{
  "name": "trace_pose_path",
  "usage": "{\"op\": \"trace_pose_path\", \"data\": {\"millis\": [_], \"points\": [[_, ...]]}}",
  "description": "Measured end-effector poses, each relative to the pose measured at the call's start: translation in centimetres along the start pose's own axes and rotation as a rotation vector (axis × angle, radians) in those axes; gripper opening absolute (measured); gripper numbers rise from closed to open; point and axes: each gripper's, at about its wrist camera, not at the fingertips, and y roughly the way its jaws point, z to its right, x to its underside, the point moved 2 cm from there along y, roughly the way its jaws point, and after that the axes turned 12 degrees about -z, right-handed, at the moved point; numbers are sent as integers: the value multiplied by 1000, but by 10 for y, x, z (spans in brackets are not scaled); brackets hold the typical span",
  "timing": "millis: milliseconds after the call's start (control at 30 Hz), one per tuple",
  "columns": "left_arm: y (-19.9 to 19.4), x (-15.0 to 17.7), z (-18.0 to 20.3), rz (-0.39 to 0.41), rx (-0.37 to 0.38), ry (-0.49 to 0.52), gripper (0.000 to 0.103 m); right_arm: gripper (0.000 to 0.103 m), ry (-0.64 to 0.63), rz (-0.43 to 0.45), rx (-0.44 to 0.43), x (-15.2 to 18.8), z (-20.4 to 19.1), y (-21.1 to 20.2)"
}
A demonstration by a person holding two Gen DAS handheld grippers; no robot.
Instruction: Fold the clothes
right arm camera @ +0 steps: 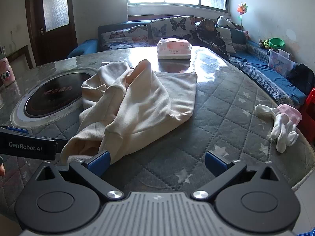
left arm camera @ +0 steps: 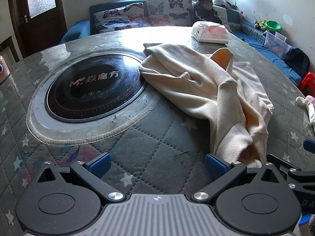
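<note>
Both hand-held grippers [left arm camera: 157,165] [right arm camera: 157,164] wide-jawed, low

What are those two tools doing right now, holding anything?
Left tool: open, holding nothing; the cream garment lies beside it.
Right tool: open, holding nothing.

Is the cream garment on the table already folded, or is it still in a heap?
Still in a heap. The cream garment lies crumpled on the quilted table cover, with loose ridges, one part standing up, and no flat, squared edges.
</note>
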Motion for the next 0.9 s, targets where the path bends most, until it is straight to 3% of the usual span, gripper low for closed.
{"op": "trace_pose_path", "data": {"millis": [900], "points": [[3, -6, 5, -22, -10, 11, 103, 103, -3, -19, -4, -3, 5, 2]]}}
